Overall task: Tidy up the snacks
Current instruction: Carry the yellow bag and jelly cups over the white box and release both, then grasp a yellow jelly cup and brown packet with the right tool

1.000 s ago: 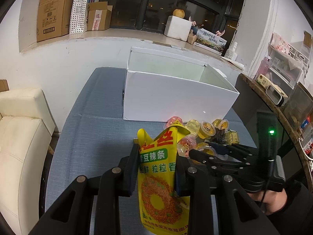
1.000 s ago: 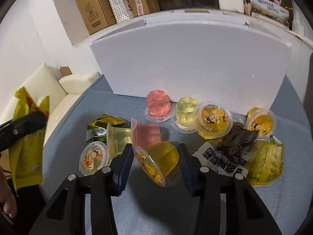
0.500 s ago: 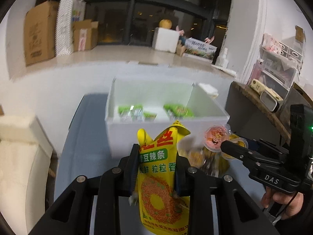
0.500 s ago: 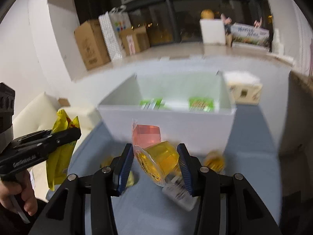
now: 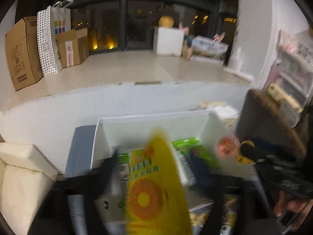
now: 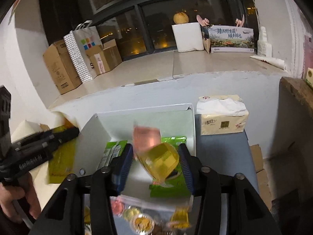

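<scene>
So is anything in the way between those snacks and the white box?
Nothing visible. The yellow pouch and the jelly cups hang over the open white box, between jaws that have just been opening; only green packets lie inside.

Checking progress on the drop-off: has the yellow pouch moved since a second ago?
Yes. The yellow pouch has gone from in front of the white box to over its opening, between the left gripper's just-opened jaws.

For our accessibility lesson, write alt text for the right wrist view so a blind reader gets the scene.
The right hand-held gripper, jaws just opened, has a yellow jelly cup and a pink one between its fingers above an open white box holding green snack packets. More jelly cups lie on the table below; a tissue pack sits right of the box.
</scene>
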The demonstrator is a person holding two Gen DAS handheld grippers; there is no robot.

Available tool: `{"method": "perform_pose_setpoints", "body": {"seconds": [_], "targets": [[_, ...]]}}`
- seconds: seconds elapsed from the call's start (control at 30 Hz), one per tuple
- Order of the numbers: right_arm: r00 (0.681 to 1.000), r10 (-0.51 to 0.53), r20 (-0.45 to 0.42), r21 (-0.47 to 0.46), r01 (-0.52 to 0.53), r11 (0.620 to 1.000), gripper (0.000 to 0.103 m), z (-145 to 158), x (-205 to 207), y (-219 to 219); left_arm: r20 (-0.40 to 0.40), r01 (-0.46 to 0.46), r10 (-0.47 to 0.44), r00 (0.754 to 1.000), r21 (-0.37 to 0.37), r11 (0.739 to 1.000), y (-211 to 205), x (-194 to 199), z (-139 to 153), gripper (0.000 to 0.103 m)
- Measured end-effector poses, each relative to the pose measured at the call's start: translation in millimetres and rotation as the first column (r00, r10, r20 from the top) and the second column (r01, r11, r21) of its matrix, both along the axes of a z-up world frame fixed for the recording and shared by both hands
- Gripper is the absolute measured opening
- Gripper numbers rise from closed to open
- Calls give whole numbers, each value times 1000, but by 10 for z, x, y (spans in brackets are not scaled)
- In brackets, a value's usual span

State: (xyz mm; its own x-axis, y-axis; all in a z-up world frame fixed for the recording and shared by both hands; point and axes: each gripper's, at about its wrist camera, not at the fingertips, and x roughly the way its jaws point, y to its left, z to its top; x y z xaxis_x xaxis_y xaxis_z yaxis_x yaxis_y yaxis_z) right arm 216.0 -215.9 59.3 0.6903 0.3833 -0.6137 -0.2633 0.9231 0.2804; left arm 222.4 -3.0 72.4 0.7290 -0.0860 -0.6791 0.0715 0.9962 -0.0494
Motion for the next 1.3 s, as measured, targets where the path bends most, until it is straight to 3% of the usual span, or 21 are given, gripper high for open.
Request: {"method": "perform_pose_setpoints", "body": {"seconds": [0.03, 0.17, 0.4, 0.67, 0.93, 1.1, 1.3], "targets": [[1000, -14, 7, 21, 14, 1000, 98, 5, -5, -29, -2, -13, 13, 1000, 36, 999, -7, 37, -25, 103], [999, -25, 25, 25, 24, 999, 103, 23, -35, -69, 1, -13, 13, 1000, 24, 1000, 41, -4, -51, 103], [1000, -15, 8, 26, 14, 1000, 103, -18, -220, -171, 16, -12, 11, 1000, 9, 1000, 127, -325, -46, 103], [999, 42, 26, -13, -42, 999, 103, -86, -876, -256, 3, -22, 23, 1000, -41, 999, 357, -1128, -163, 103], [999, -14, -44, -39, 13, 999, 103, -492, -1457, -359, 22, -30, 31, 999, -33, 999, 390, -1777, -438, 103], [997, -46, -62, -50, 43, 998, 103, -734, -1728, -308, -4, -38, 38, 999, -79, 996, 412, -1993, -696, 103], [990, -26, -140, -153, 4, 988, 103, -1052, -1619, -183, -6, -29, 29, 1000, -98, 995, 414, -2068, -775, 103]]}}
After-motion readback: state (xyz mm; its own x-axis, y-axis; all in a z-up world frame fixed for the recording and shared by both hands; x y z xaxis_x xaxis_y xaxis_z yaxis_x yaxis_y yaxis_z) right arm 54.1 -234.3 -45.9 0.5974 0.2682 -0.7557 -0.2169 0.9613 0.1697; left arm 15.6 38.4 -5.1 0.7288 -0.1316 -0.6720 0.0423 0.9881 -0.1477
